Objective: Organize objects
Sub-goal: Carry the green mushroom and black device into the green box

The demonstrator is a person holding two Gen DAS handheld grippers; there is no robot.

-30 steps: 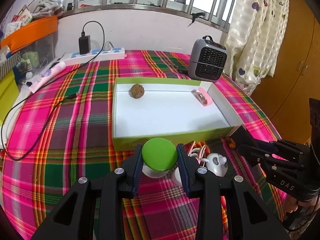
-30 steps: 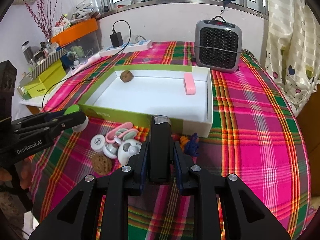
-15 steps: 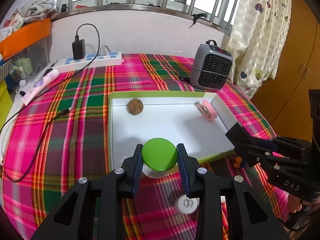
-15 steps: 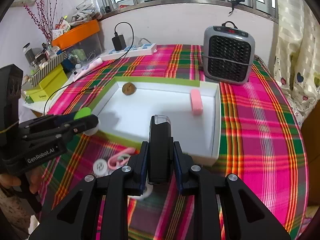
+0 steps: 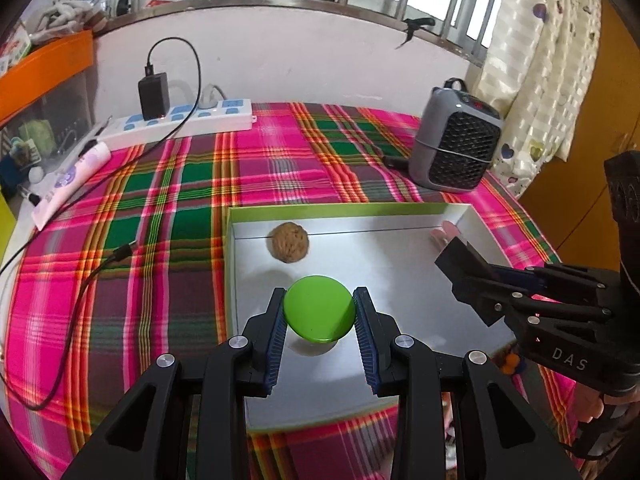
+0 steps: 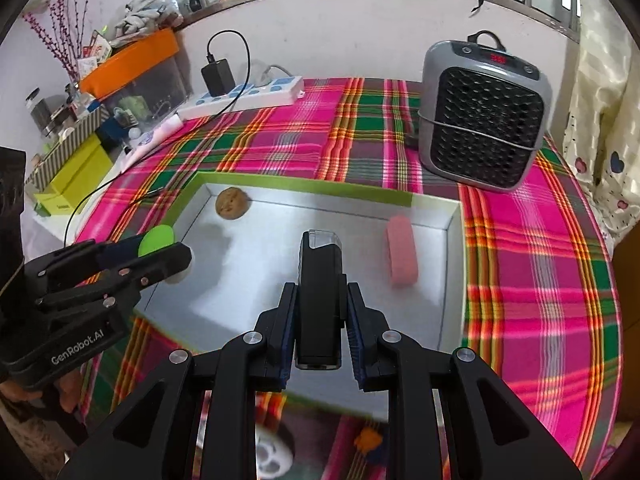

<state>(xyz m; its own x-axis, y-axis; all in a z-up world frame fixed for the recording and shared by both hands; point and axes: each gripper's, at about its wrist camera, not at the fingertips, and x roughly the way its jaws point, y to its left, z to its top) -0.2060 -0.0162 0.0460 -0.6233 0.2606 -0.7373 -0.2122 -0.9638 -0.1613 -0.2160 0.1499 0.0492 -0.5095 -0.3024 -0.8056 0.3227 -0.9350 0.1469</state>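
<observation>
Green-lidded and white below, the small jar [image 5: 319, 309] sits pinched between the pads of your left gripper [image 5: 320, 314], both blue pads pressed on the rim of the lid. You hold it above the white floor of the green-edged tray [image 5: 400, 276], over the tray's near-left part; its shadow falls on the floor just beneath, so the jar is clear of the surface. A brown walnut [image 5: 290, 242] lies in the tray's far-left corner, beyond the jar and apart from it.

Your right gripper [image 6: 320, 320] is clamped on a black oblong device with a clear tip [image 6: 320, 292], which stands lengthwise between the jaws and projects forward past the fingertips. It is over the middle of the tray [image 6: 450, 264]; whether it touches the floor cannot be told. A pink bar [image 6: 401, 254] lies inside the tray along its right wall, to the right of the device and apart from it. The grey heater [image 6: 484, 120] stands on the plaid cloth [image 6: 532, 280] beyond the tray's far-right corner.
</observation>
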